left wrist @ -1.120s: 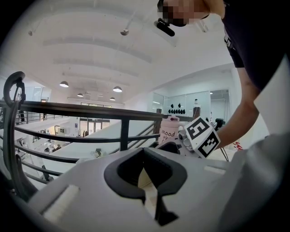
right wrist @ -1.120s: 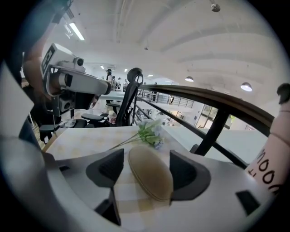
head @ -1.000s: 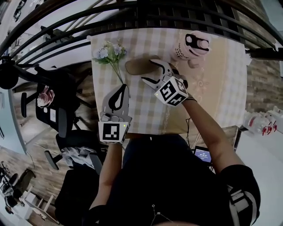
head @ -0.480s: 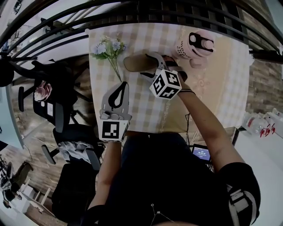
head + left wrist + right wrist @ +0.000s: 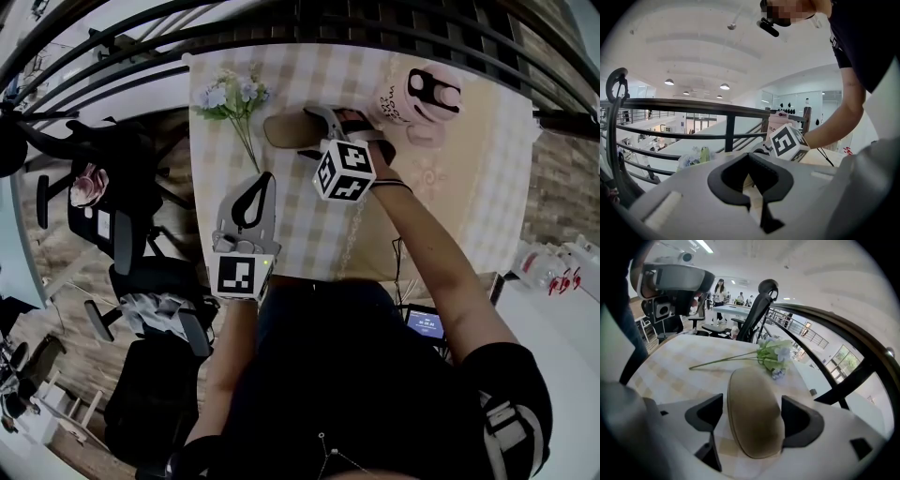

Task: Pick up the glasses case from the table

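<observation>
The tan glasses case [image 5: 754, 399] lies flat on the checked tablecloth [image 5: 300, 225], towards the far side of the table, with a sprig of artificial flowers [image 5: 774, 355] just off its left end and a pink lidded cup [image 5: 417, 98] to its right. The right gripper [image 5: 316, 133] is tipped down over it. Its jaws have just been opening and now stand wide, one on each long side of the case, which sits between them. The pads do not look to be pressing on it yet. The left gripper [image 5: 749, 157] is held back at the near edge with its jaws together on nothing, and the job doesn't seem to need it.

From where I stand, the step in hand is seating the grip. I'd want the jaws sunk until the pads face the fullest part of the case's sides, not its domed top, since that rounded shell looks likely to squirt out of a high pinch. The case looks a shade closer to one pad, so centre it first, close gently across the narrow width, then lift straight up, clear of the flower stems
</observation>
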Demonstrator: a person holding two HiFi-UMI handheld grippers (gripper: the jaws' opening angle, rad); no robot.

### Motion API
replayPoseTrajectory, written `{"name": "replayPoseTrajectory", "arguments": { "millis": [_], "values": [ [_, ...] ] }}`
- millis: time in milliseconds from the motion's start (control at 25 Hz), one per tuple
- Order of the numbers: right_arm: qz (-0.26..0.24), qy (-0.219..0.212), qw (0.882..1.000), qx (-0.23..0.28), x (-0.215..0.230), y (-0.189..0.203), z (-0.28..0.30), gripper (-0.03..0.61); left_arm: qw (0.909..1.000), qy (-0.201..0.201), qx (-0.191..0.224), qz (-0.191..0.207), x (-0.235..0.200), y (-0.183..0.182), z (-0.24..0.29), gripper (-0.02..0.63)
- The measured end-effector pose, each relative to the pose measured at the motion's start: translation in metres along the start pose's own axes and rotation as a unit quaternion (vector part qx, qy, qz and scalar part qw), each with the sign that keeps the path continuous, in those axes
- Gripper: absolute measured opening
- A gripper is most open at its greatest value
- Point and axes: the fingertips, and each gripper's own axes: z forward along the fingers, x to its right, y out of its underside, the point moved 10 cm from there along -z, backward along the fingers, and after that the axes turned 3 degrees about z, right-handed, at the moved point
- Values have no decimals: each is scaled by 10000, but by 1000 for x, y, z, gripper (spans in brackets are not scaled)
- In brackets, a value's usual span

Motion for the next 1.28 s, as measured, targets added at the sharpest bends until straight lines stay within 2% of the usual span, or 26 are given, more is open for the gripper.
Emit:
{"name": "replayPoseTrajectory", "arguments": {
  "millis": [640,1000,1280],
  "values": [
    [-211,-684,9965,-441,13,-3,23,368,9999,-16,-125,-30,6,5,-3,11],
    [-354,-1118,9902,-757,17,-4,36,380,9999,-39,-147,-67,6,6,-6,11],
    [-447,-1301,9868,-851,21,-8,41,379,9998,-54,-156,-89,6,7,-10,11]
  ]
}}
